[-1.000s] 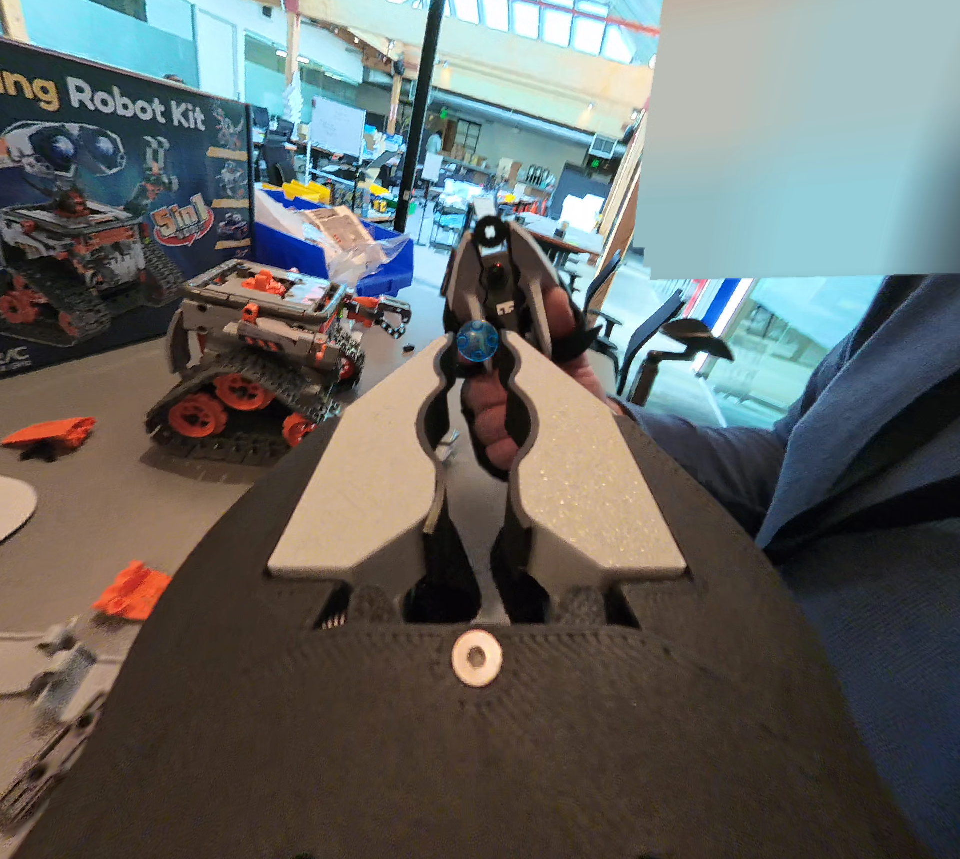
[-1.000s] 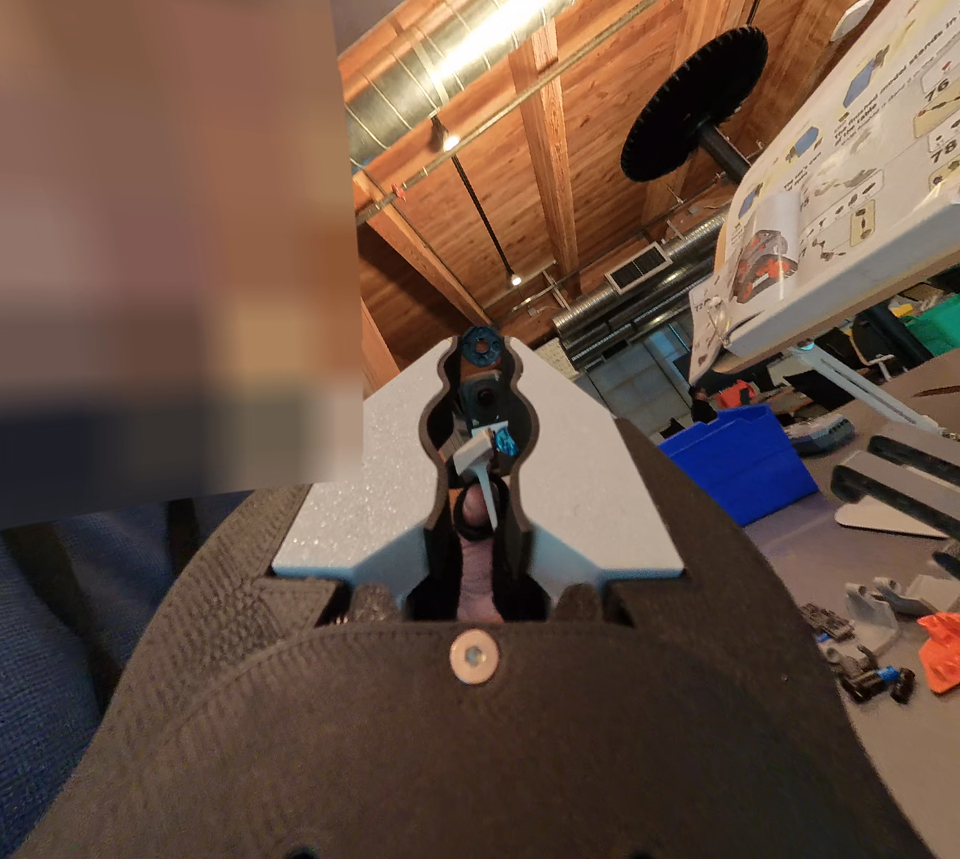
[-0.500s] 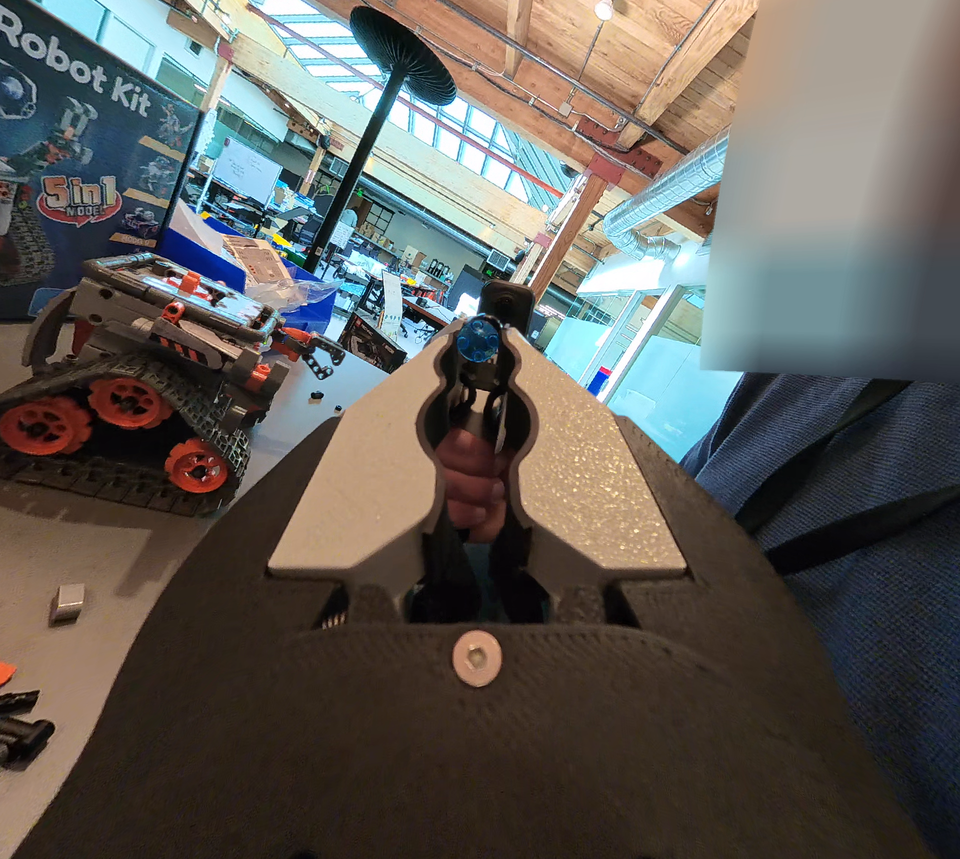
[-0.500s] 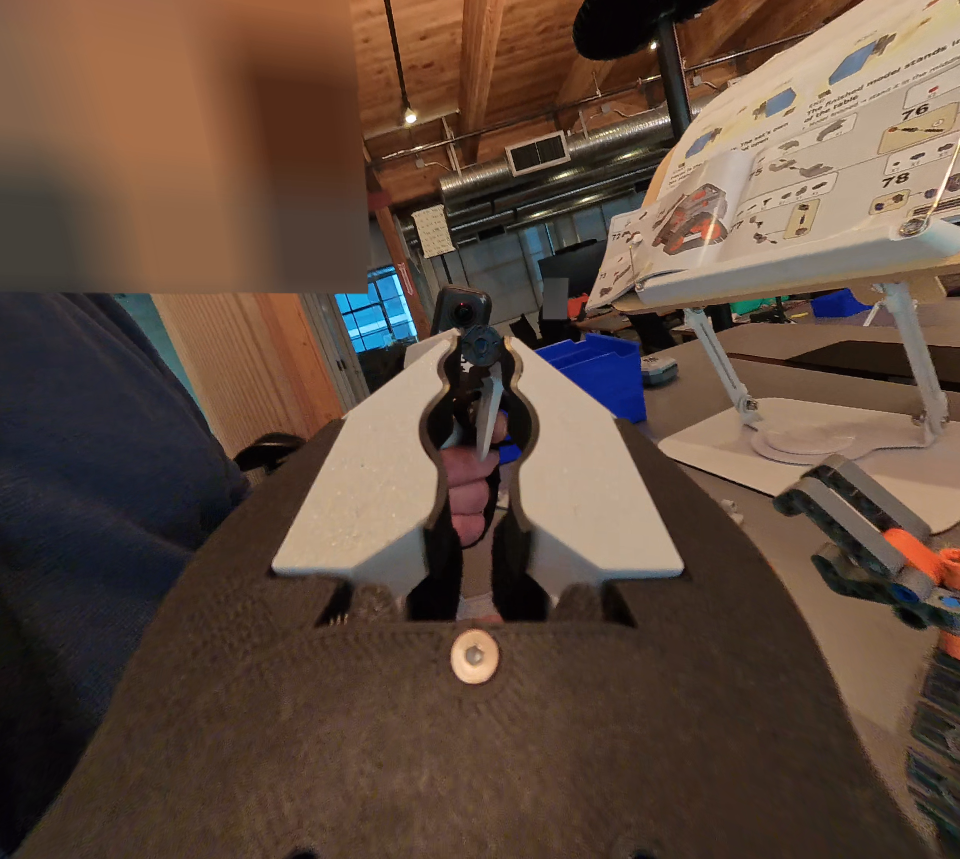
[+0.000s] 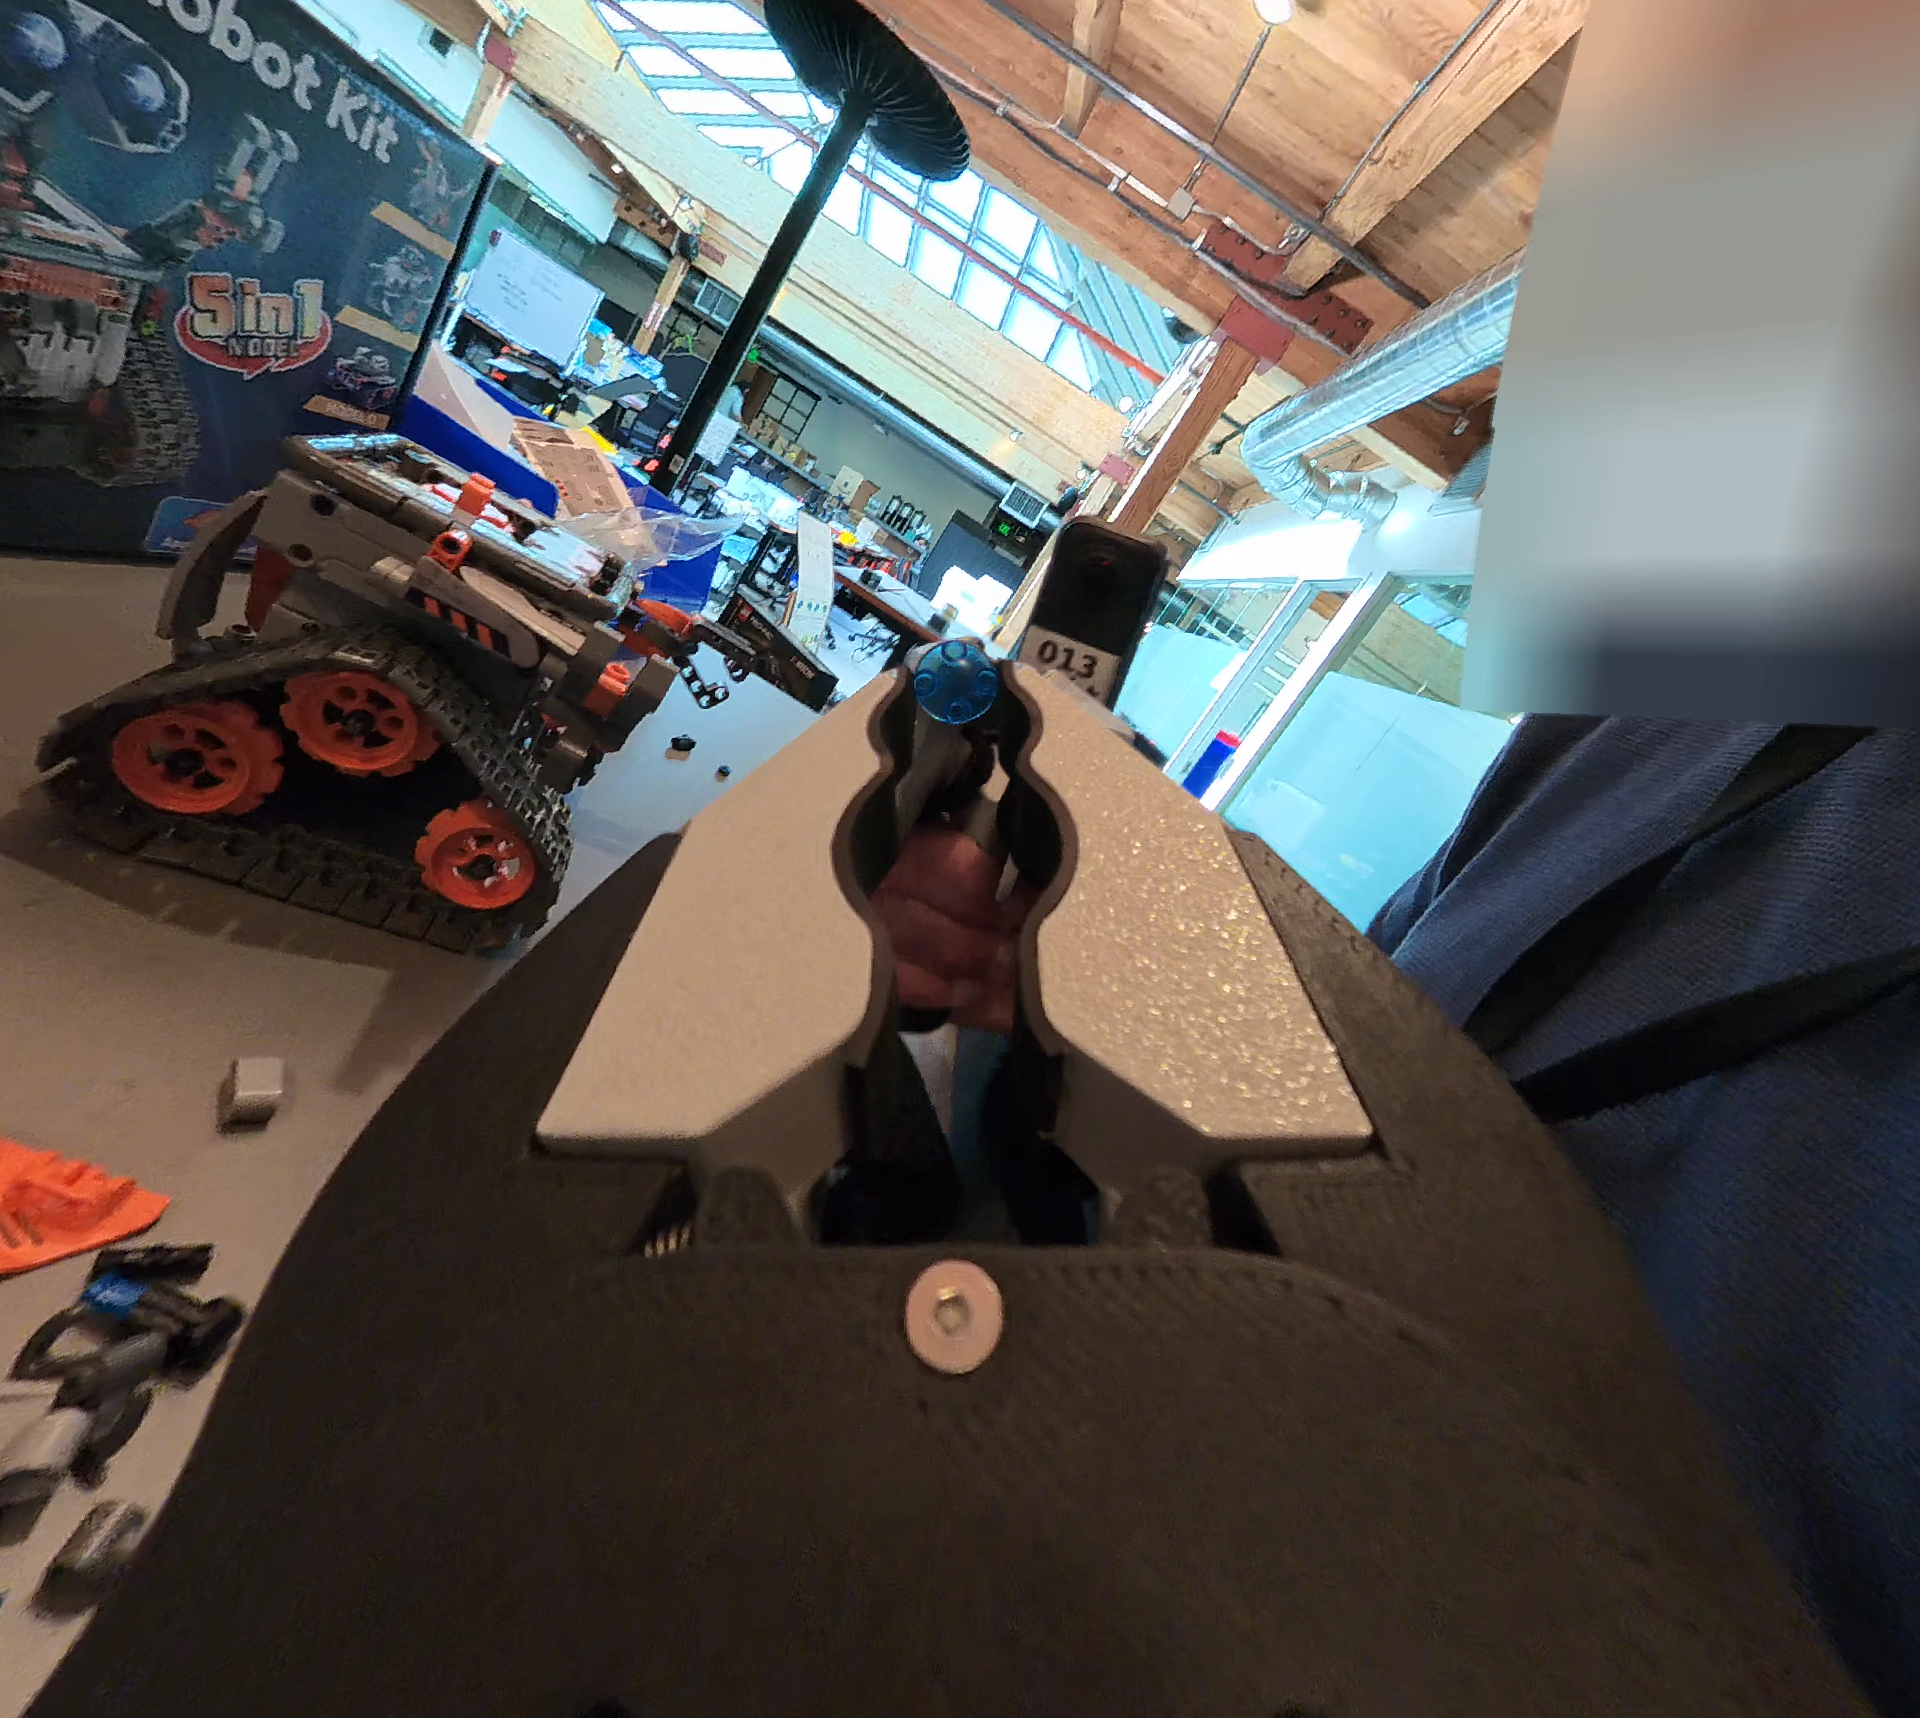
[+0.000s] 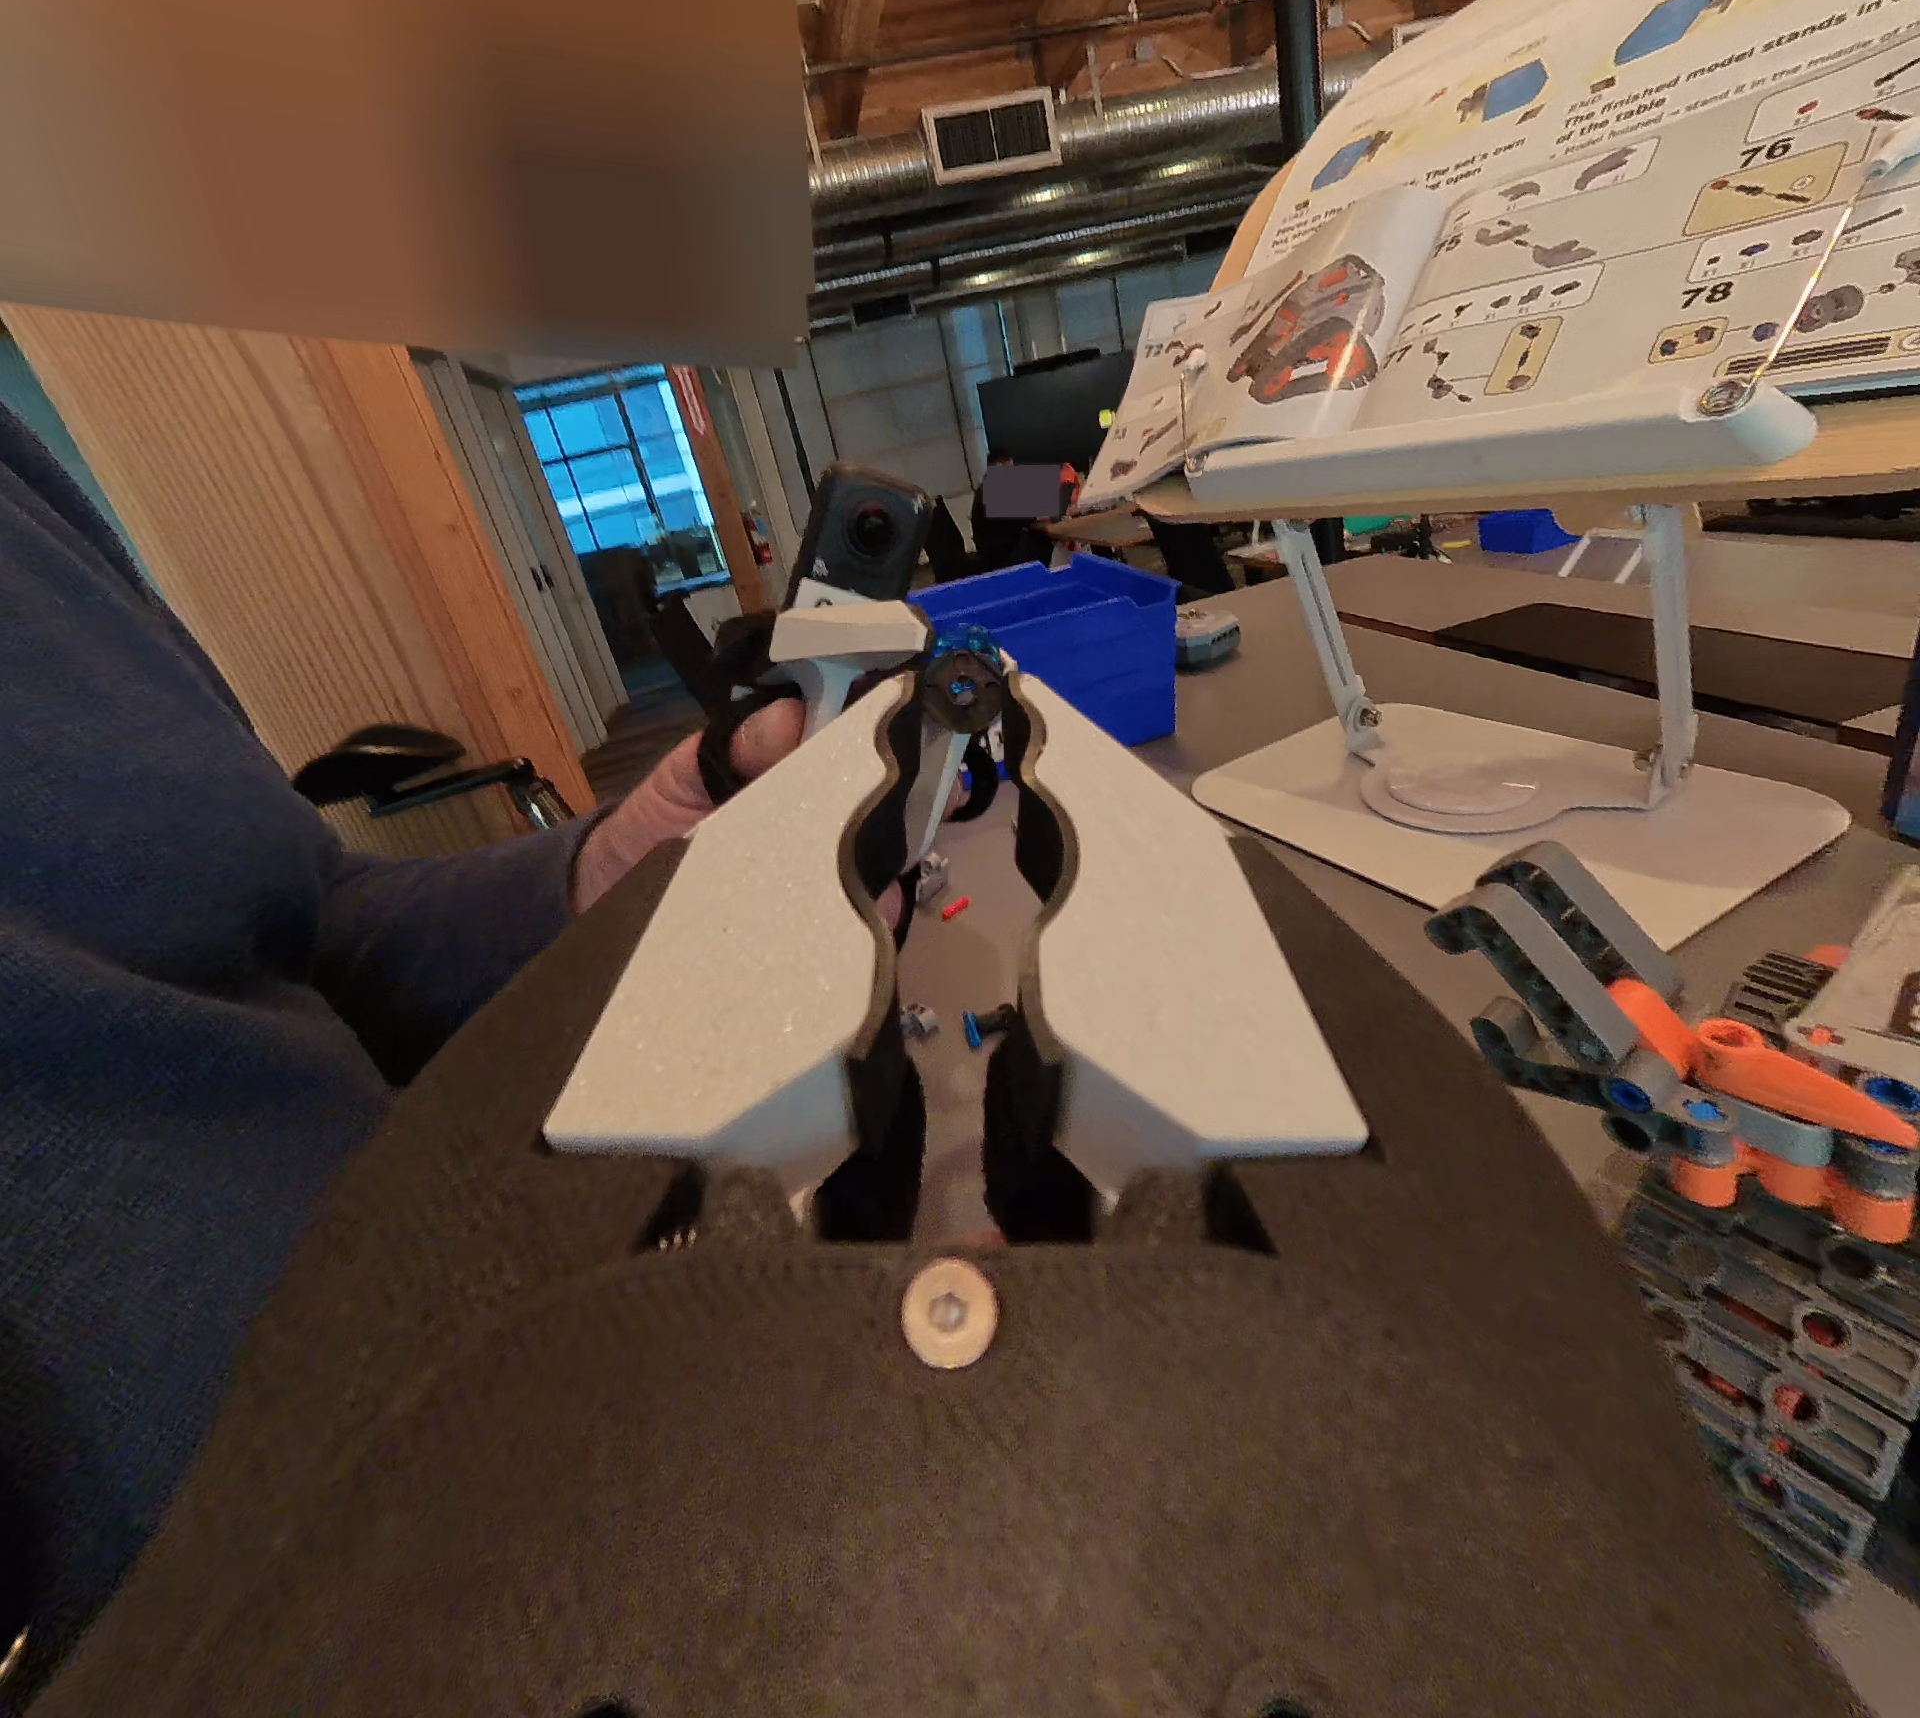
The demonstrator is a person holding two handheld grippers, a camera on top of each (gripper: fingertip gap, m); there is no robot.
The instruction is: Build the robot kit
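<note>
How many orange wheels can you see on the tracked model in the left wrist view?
3 on the tracked model: upper left, upper middle, lower right. The far side is hidden, so there may be more.

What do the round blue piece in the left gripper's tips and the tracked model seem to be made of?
The round translucent blue piece looks like glossy clear-tinted plastic: light passes through. The grey tracked model with orange wheels looks like matte moulded plastic, by its studded beams; its treads may be rubbery.
</note>
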